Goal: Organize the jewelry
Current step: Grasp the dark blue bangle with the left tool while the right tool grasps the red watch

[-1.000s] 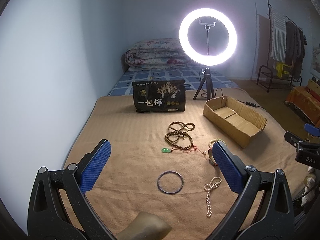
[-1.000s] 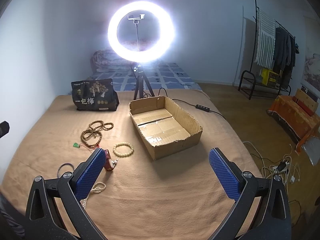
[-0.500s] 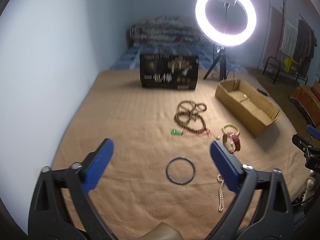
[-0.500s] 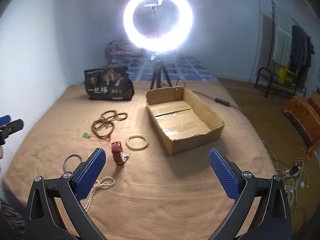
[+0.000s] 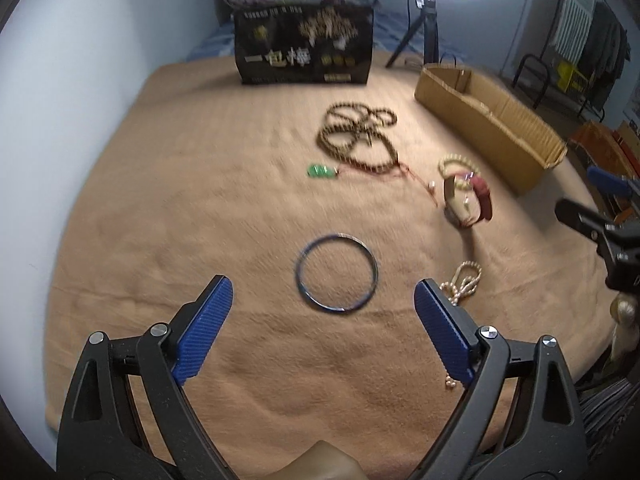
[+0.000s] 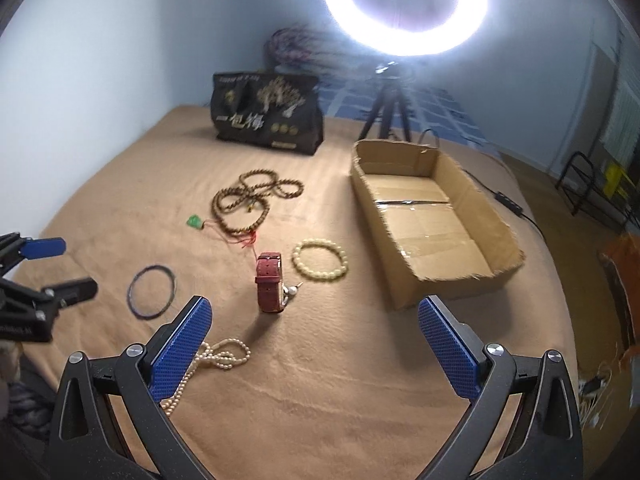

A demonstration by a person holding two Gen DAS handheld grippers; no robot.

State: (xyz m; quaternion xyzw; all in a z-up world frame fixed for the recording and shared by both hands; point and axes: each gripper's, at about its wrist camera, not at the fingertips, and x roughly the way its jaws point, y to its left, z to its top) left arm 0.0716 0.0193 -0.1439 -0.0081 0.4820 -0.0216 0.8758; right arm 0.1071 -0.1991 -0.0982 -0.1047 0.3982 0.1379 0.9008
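Jewelry: white pearl strand [image 6: 218,356] near blanket's front edge; thin dark bangle [image 5: 336,273] beyond wide-open, empty left gripper [image 5: 320,300]; red strap watch [image 6: 269,282] upright ahead of open right gripper [image 6: 314,320]; empty cardboard box [image 6: 496,224] right; bare tan blanket [image 6: 320,400] between.

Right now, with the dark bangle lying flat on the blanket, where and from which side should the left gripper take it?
Probably on the near arc of the dark bangle, coming from above. It is a thin hoop lying flat, so one pad should go inside the ring and one outside, pinching the rim. The left gripper is open, and the bangle lies just beyond its tips, clear of the pearl strand.
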